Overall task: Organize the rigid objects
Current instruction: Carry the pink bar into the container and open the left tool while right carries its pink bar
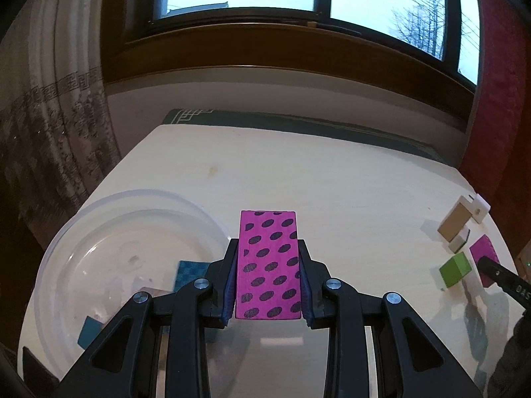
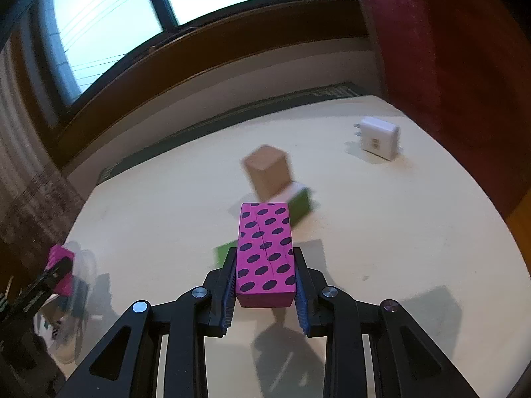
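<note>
My left gripper is shut on a pink block with dark dots, held above the table just right of a clear plastic bowl. Teal blocks lie in the bowl. My right gripper is shut on a second pink dotted block, lifted over a green cube that it partly hides. Beyond it stand a tan block and a green-and-white block. The left wrist view shows the same tan block and green cube at far right.
A white plug adapter lies at the far right of the cream table. The bowl and the left gripper's fingers appear blurred at the left edge. A window, a curtain and a red drape border the table.
</note>
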The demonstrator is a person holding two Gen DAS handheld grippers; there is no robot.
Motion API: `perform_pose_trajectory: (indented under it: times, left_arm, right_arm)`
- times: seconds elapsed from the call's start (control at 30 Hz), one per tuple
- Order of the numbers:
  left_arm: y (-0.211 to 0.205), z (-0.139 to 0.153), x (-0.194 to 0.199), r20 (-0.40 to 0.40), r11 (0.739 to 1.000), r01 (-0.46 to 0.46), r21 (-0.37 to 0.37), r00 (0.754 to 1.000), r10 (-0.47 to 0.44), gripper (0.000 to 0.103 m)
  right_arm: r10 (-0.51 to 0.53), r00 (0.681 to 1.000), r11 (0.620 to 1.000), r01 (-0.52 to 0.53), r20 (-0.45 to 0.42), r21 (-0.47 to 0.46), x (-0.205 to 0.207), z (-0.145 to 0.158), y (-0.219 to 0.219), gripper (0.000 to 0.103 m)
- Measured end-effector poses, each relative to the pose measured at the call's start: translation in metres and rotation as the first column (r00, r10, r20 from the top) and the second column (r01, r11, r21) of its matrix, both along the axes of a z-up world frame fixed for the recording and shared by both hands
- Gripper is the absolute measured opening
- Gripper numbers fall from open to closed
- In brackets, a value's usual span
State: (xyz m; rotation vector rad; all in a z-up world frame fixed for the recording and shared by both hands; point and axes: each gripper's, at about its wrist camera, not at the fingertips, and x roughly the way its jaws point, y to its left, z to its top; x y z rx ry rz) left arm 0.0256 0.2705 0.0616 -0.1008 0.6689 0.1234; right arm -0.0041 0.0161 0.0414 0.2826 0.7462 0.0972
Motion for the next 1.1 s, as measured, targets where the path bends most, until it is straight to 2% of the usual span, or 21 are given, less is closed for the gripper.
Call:
perform_pose_trajectory:
  times: [0.5, 1.1]
  left_arm:
    - [0.052, -0.002, -0.013, 0.002, 0.996, -0.086, -0.032, 0.996, 0.086, 0.032]
    - [0.101, -0.001, -0.028, 0.019, 0.984, -0.161, -0.073, 0.986, 0.163, 0.032]
  right_arm:
    - [0.184, 0.983, 0.983, -0.184, 0.016, -0.010, -0.002, 0.014, 0.078, 0.031]
    - [0.402, 0.915, 0.916, -0.401, 0.034, -0.030, -0.005, 0.025, 0.176, 0.031]
